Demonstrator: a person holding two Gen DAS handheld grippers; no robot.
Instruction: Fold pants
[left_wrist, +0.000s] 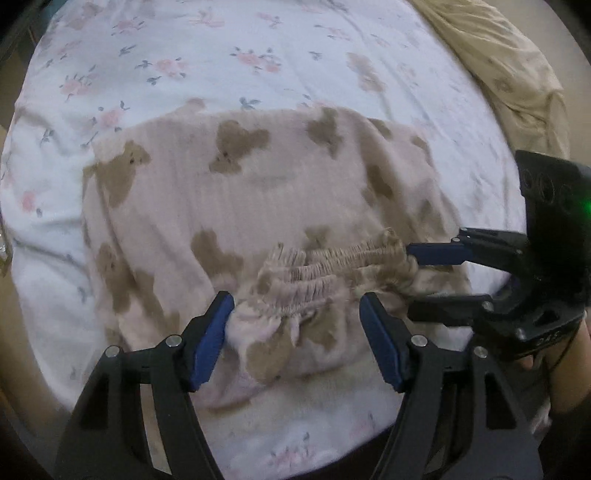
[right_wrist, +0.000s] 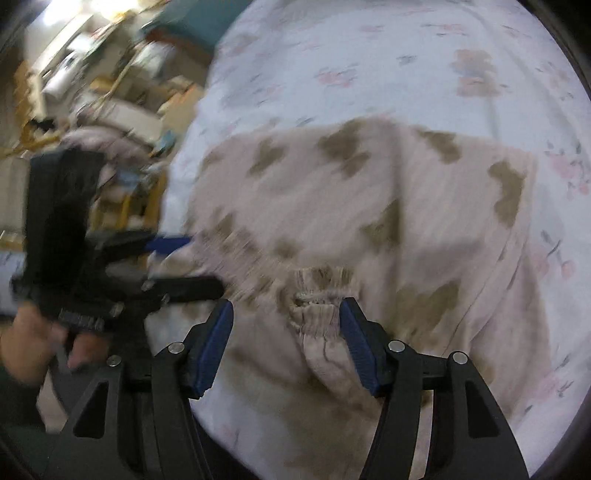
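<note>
mostly the pants (left_wrist: 258, 206) lie in a rumpled heap on the flowered bed sheet (left_wrist: 207, 51), pale pink with brown bear shapes, the gathered waistband (left_wrist: 332, 266) bunched at the near edge. how the legs lie underneath cannot be told; the heap hides its own layers. the left claw (left_wrist: 297, 325) stands open, its blue pads either side of the waistband's left end, the left pad touching cloth, the right pad just clear of it. the right claw (right_wrist: 286, 332) is also spread wide, with the waistband's other end between its pads; whether either pad touches is hard to tell. in the left view the right claw reaches in from the side, its upper finger at the elastic, its lower finger partly behind the folds. the right view is smeared with motion blur, so the cluttered room beyond the bed is unreadable. a tan blanket (left_wrist: 509, 74) is cut off at the upper right rim.
</note>
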